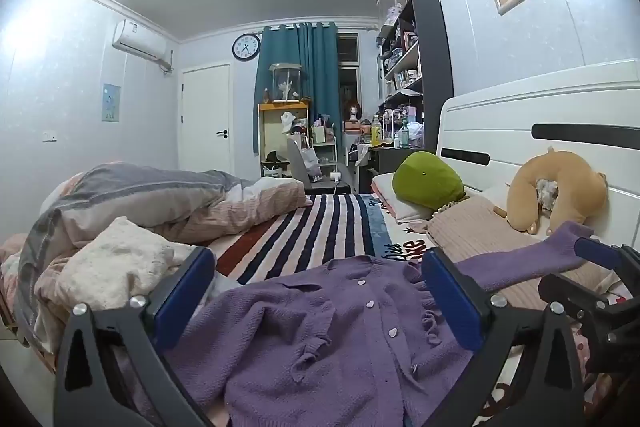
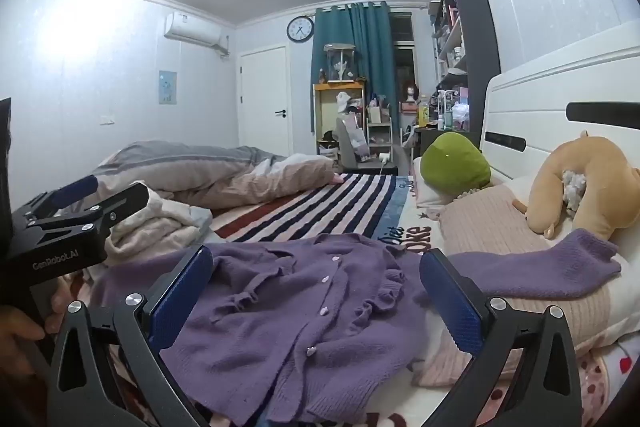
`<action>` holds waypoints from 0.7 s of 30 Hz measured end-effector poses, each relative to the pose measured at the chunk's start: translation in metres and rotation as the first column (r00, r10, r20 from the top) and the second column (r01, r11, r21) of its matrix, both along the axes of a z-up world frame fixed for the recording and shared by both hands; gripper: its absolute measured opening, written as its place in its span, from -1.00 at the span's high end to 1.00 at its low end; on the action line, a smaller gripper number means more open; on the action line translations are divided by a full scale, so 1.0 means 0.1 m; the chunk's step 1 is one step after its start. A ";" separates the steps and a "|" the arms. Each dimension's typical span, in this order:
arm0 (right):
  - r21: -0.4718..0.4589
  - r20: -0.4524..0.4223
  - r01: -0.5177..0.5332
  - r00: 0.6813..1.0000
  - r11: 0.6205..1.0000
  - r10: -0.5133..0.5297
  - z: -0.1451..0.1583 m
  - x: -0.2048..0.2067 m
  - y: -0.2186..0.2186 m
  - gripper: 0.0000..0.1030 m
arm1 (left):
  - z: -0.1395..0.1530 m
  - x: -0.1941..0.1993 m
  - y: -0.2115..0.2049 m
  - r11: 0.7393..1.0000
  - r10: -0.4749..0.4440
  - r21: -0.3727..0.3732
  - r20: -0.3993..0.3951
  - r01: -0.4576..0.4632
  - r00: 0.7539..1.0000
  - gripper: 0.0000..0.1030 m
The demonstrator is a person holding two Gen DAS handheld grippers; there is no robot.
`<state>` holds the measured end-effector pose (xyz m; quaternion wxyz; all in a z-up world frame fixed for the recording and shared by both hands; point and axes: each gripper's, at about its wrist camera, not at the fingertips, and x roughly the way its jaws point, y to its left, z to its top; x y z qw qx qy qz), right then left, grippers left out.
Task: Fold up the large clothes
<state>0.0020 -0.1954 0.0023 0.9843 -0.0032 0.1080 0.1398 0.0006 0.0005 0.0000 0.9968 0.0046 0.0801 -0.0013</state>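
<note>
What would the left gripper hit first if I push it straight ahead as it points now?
Probably the purple cardigan. The left gripper is open, tilted slightly down, with the cardigan's buttoned front lying on the bed between its fingers. Depth is unclear.

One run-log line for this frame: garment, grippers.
garment: purple knitted button cardigan spread unfolded on bed | left gripper: open, empty | right gripper: open, empty

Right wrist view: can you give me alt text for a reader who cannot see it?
A purple knitted button-front cardigan lies spread on a bed, framed by the open blue-padded right claw, which holds nothing. One sleeve stretches right over a pink ribbed pillow near a tan plush toy; the left claw shows at the left edge, with a striped blanket beyond.
</note>
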 end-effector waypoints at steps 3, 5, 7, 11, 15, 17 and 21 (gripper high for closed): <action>-0.001 -0.005 0.000 1.000 1.000 0.000 0.00 0.00 0.00 -1.00 | 0.00 0.00 0.00 1.000 0.004 0.003 0.004 -0.004 1.000 -0.98; 0.000 -0.004 0.001 1.000 1.000 -0.001 0.00 0.00 0.00 -1.00 | 0.00 0.01 0.00 1.000 0.010 0.006 0.003 -0.010 1.000 -0.98; -0.001 -0.004 0.001 1.000 1.000 -0.001 0.00 0.00 0.00 -1.00 | -0.01 0.02 0.01 1.000 0.008 0.006 0.000 -0.008 1.000 -0.98; 0.000 -0.004 0.000 1.000 1.000 0.000 0.00 0.00 0.00 -1.00 | -0.03 0.02 0.01 1.000 0.007 0.002 0.002 -0.007 1.000 -0.98; 0.002 -0.005 0.001 1.000 1.000 -0.001 0.00 0.00 0.00 -1.00 | -0.01 0.02 0.00 1.000 0.011 0.005 0.003 -0.011 1.000 -0.98; 0.003 -0.007 0.001 1.000 1.000 -0.001 0.00 0.00 0.00 -1.00 | -0.02 0.03 0.03 1.000 0.007 0.000 0.002 -0.007 1.000 -0.98; 0.002 -0.020 -0.005 1.000 1.000 0.005 -0.01 -0.02 0.02 -1.00 | -0.02 0.03 0.03 1.000 0.007 0.000 0.003 -0.007 1.000 -0.98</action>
